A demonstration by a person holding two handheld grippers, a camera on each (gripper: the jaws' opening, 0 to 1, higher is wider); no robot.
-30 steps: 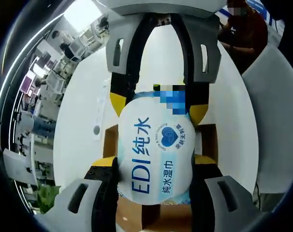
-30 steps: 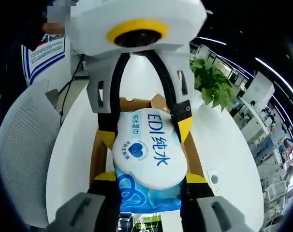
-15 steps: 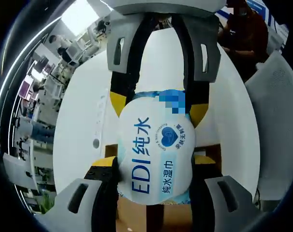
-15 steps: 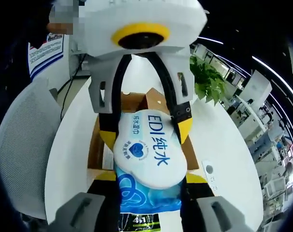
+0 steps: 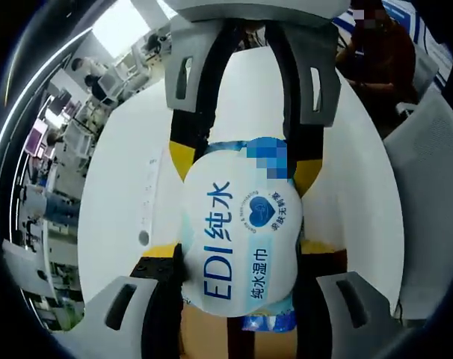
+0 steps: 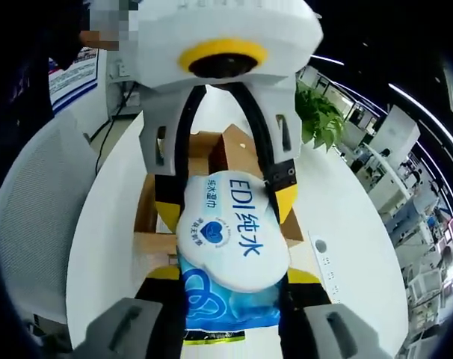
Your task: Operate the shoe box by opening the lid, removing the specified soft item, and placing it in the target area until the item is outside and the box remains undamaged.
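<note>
Blue-white wet wipes pack (image 5: 240, 243) — clamped between both grippers, above cardboard shoe box (image 6: 211, 153).

- The wet wipes pack (image 5: 238, 239) I hold covers most of the shoe box (image 6: 211, 153); its inside stays hidden from me.
- My left gripper view cuts the pack's near end off.
- The small print on the pack's label is too fine to read.
</note>
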